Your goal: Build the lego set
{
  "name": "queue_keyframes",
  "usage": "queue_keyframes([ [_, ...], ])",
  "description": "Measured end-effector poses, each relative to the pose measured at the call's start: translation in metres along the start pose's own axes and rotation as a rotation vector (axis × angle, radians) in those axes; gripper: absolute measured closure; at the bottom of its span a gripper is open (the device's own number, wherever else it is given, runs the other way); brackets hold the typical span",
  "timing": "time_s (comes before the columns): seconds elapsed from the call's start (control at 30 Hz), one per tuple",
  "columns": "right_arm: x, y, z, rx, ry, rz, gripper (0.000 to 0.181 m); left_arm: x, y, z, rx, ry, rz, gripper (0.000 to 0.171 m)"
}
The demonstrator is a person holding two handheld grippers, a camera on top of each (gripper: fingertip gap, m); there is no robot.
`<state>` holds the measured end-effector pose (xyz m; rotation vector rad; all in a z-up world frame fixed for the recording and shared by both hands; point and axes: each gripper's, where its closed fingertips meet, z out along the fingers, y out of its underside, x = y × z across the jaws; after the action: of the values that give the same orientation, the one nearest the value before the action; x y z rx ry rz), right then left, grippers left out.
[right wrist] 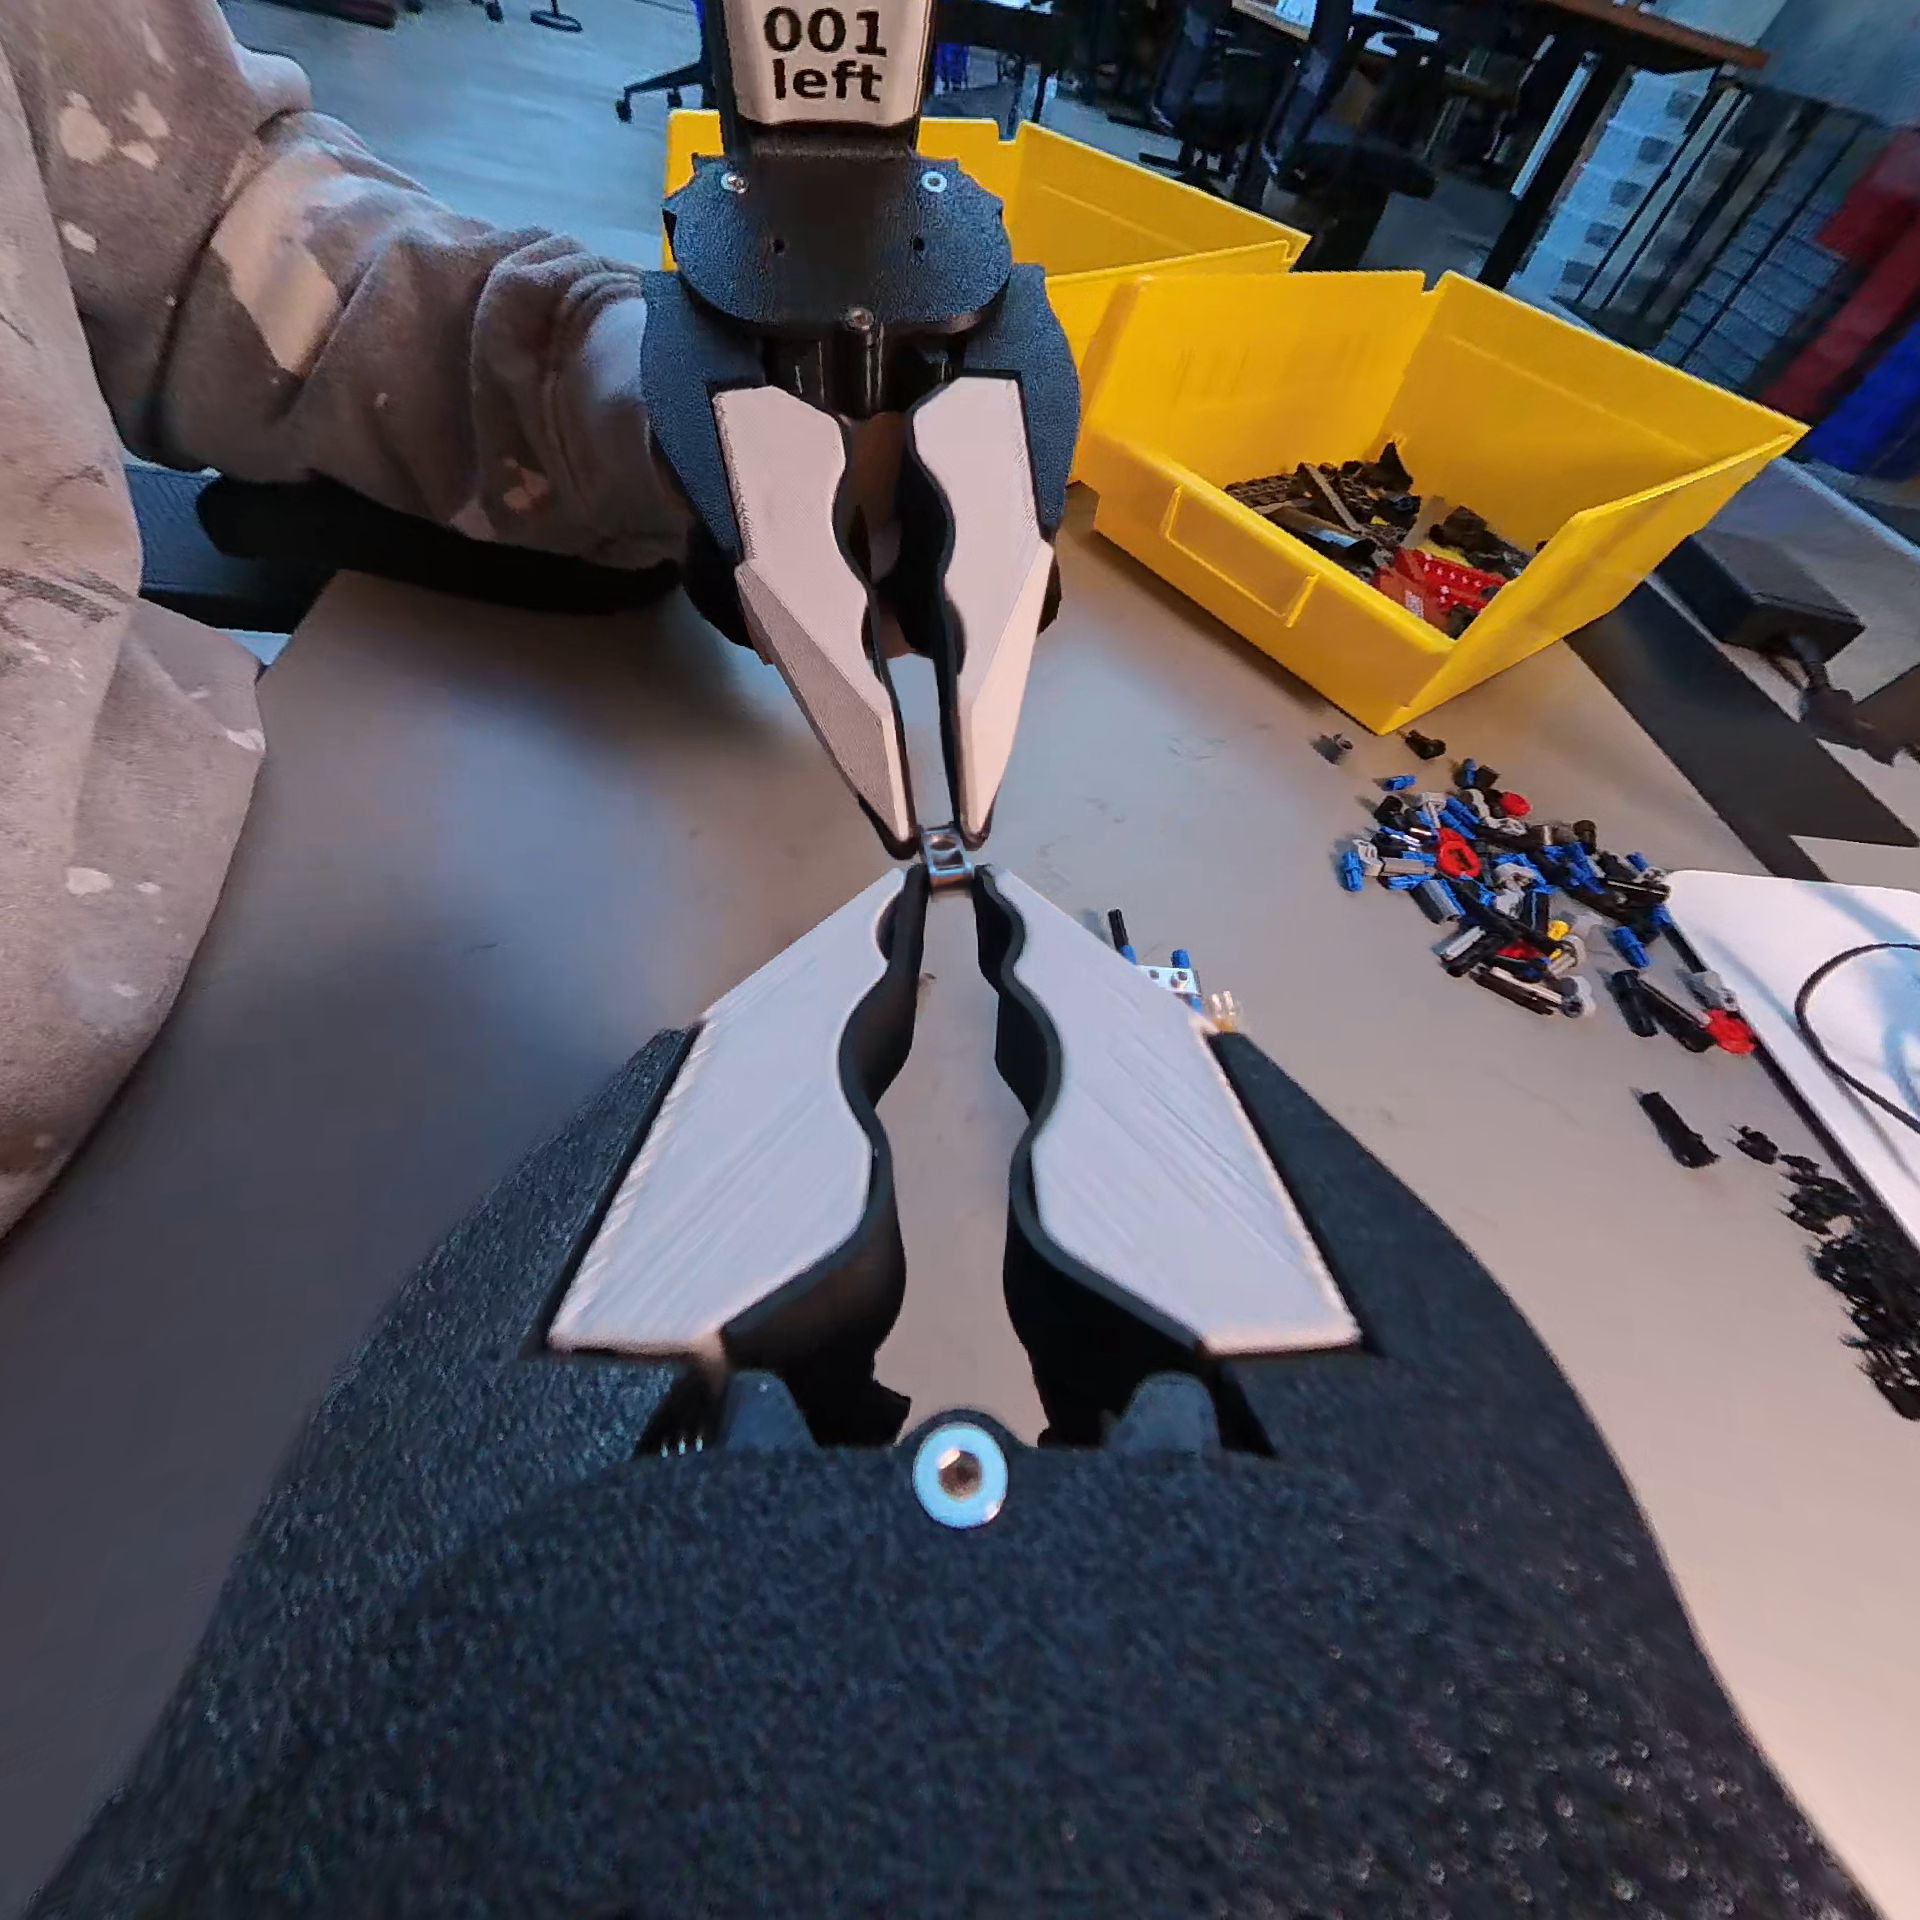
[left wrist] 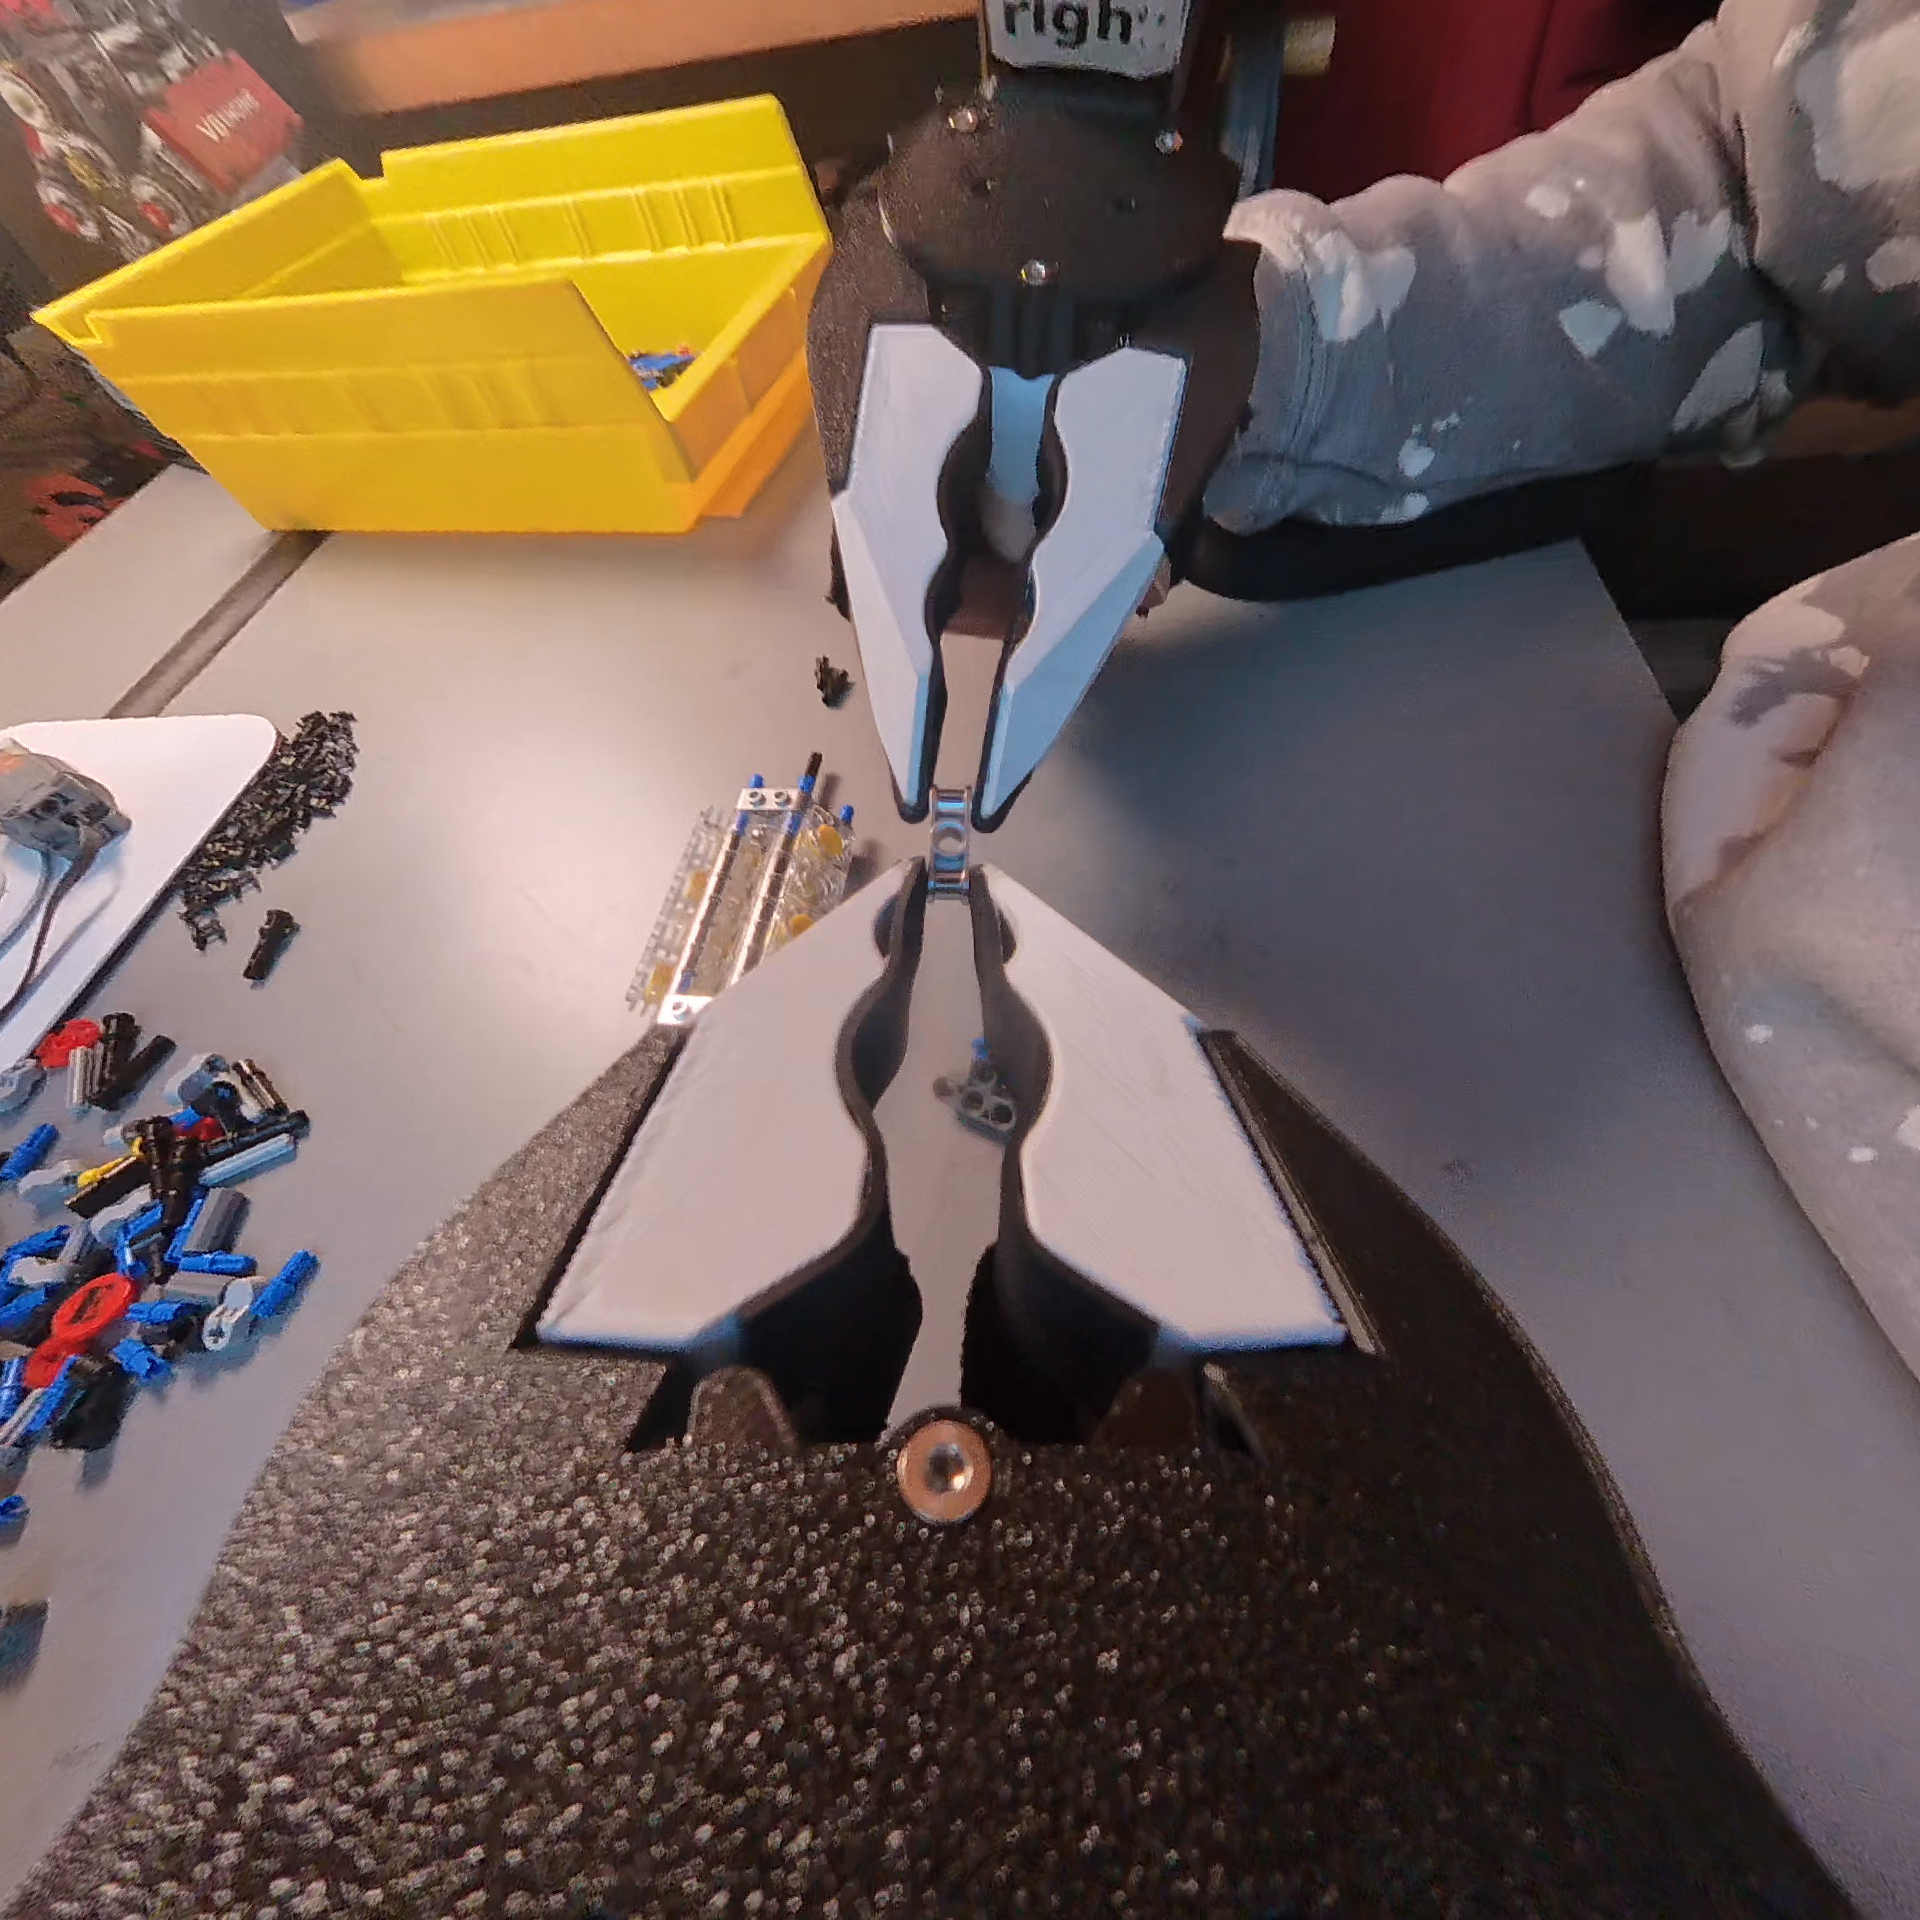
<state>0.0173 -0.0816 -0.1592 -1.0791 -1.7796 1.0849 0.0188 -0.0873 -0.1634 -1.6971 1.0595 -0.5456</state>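
A small light-grey building piece with round holes [left wrist: 949, 844] is held above the grey table between two grippers that meet tip to tip. My left gripper [left wrist: 948, 881] is shut on its near end. My right gripper [left wrist: 949, 814] comes in from the far side and is shut on its other end. In the right wrist view the same piece [right wrist: 943, 858] sits between my right gripper [right wrist: 948, 883] and my left gripper [right wrist: 940, 833]. A clear assembly with blue pins and yellow bits [left wrist: 764, 904] lies on the table just left of the tips.
Yellow bins [left wrist: 447, 343] stand at the back; one [right wrist: 1455, 499] holds black and red parts. A pile of blue, black and red small parts [left wrist: 125, 1226] and a heap of black pins [left wrist: 270, 810] lie beside a white sheet [left wrist: 187, 769]. A person's sleeves [left wrist: 1558, 312] flank the grippers. Both grippers' tips are close together, under 4 cm apart.
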Motion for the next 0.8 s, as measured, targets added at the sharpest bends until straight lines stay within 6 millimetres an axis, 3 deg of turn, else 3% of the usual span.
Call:
queue_keyframes([
  [0.17,-0.009,0.013,0.013,-0.083,-0.093,-0.018,0.175,0.007,0.024,0.0,-0.15,0.083,-0.047,0.165],
  [0.37,-0.008,0.033,0.032,-0.227,-0.204,0.061,0.174,0.006,0.05,0.001,-0.283,0.124,-0.304,0.165],
  [0.57,-0.007,0.038,0.033,-0.257,-0.208,0.104,0.172,0.007,0.052,0.003,-0.272,0.158,-0.515,0.165],
  [0.8,-0.008,0.038,0.032,-0.258,-0.185,0.093,0.172,0.012,0.053,0.004,-0.27,0.2,-0.63,0.165],
])
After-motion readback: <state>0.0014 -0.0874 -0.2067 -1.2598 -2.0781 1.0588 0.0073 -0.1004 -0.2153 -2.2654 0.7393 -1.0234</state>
